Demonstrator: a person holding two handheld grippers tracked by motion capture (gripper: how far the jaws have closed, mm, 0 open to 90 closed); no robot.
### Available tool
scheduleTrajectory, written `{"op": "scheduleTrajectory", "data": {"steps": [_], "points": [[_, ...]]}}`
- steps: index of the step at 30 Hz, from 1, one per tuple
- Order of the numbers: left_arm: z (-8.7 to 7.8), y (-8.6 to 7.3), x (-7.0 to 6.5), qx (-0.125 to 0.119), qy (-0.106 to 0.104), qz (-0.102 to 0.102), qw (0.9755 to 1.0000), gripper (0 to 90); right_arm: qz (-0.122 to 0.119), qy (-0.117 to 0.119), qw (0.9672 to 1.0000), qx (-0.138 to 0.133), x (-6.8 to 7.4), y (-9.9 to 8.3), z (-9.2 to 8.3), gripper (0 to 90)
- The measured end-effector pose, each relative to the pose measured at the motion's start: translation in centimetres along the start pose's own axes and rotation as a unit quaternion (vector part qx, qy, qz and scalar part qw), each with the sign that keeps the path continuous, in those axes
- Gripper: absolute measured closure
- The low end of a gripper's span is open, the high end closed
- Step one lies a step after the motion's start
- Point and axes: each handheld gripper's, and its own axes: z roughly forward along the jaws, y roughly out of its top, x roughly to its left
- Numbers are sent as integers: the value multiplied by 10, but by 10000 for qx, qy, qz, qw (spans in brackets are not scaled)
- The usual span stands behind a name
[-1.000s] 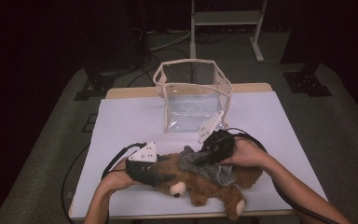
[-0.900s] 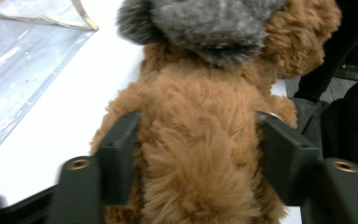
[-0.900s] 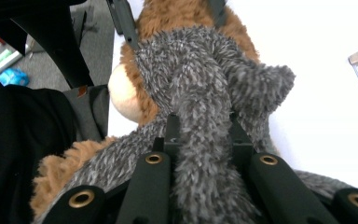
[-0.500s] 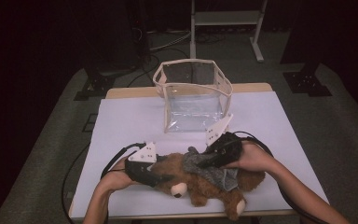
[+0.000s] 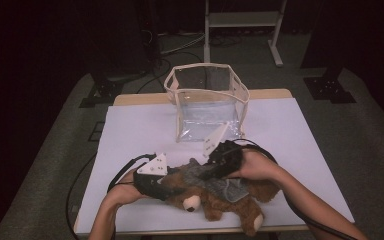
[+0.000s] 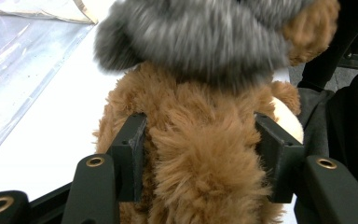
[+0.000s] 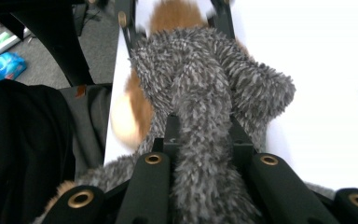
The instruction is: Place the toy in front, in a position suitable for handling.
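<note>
A brown teddy bear (image 5: 212, 205) lies on its back at the table's near edge, with a grey fuzzy garment (image 5: 222, 184) on its middle. My left gripper (image 5: 166, 184) comes in from the left; in the left gripper view its jaws (image 6: 200, 140) have just been closing and press on both sides of the bear's brown fur (image 6: 200, 182), the grey garment (image 6: 191, 37) beyond. My right gripper (image 5: 209, 172) reaches in from the right. In the right gripper view it is shut (image 7: 204, 130) on a bunched fold of the grey garment (image 7: 205, 70), with brown fur (image 7: 177, 14) past it.
A clear plastic bag with a cream rim (image 5: 207, 107) stands open on the white table (image 5: 130, 130) behind the bear. Black cables trail from both grippers across the table. Dark floor and stand legs (image 5: 275, 50) lie beyond the far edge.
The right gripper swung a little right and then back left, keeping hold of the grey garment. The left hand and the bear stay where they were.
</note>
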Motion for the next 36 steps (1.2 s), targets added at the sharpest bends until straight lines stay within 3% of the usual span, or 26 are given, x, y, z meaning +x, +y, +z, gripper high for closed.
{"op": "scheduleTrajectory", "data": {"steps": [3,6,11,16,18,19,22,28,30,33,36], "points": [[0,1,-1,64,9,14,10000,429,270,-93,9991,-305,1,-23,-21,750],[0,1,-1,59,2,-15,10000,427,459,-292,9975,-444,3,-46,-39,750],[-1,3,0,54,-29,-78,10000,395,693,-468,9953,-498,8,-76,-47,750],[-3,18,2,181,-34,-65,9998,270,670,-367,9954,-572,14,-79,-37,750],[-2,21,1,173,-88,-51,9998,273,631,-350,9958,-572,15,-79,-35,751],[1,23,2,289,-105,14,9995,273,606,-339,9960,-564,18,-77,-34,750],[6,22,0,369,-151,94,9992,364,491,-450,9961,-571,20,-77,-40,748],[4,16,-2,281,-163,92,9994,393,916,-702,9904,-759,0,-93,-55,748],[4,19,-1,317,-132,82,9994,351,991,-534,9909,-732,0,-95,-47,748],[4,26,-1,390,-38,120,9992,274,981,-515,9914,-693,4,-94,-39,748],[6,41,-6,299,-98,315,9990,257,986,-539,9912,-699,4,-95,-39,748]]}}
